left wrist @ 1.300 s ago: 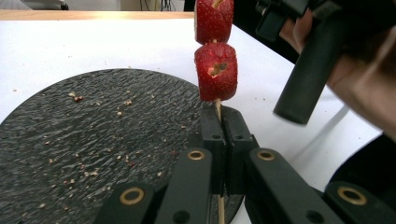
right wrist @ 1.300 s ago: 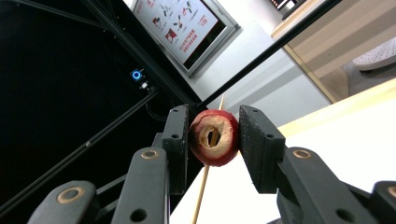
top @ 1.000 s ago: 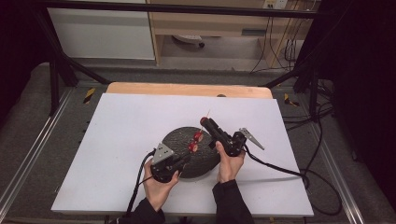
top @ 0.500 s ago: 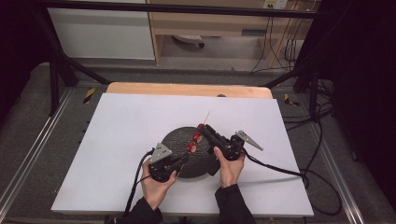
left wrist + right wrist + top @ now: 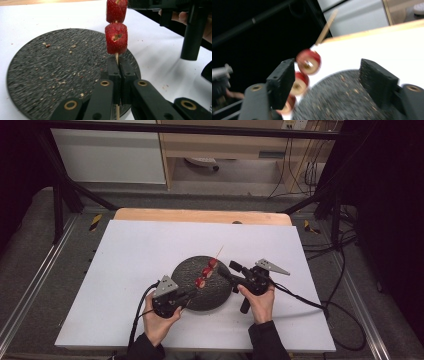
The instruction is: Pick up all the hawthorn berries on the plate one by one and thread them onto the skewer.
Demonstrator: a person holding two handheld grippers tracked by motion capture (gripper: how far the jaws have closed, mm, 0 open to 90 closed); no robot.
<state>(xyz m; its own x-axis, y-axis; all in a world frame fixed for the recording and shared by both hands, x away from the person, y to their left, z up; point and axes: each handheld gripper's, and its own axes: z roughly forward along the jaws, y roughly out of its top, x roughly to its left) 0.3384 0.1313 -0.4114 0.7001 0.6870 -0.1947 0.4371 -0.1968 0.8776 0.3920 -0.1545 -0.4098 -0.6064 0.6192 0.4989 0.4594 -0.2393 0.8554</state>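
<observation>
fingers of the left gripper (image 5: 117, 75) pinch the skewer (image 5: 116, 58) carrying three strawberry pieces (image 5: 206, 272) over the dark plate (image 5: 186, 270), while the right gripper (image 5: 231, 272) has just been opening, nothing between them, threading seemingly done.

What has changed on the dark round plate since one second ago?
The right gripper has drawn back from the wooden skewer of red strawberry pieces; its jaws have just been opening, with nothing between them. The left gripper stays shut on the skewer's lower end, over the dark round stone plate.

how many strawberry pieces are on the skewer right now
3, in a row on the skewer above the dark plate: top piece, middle piece, bottom piece nearest the left gripper.
</observation>
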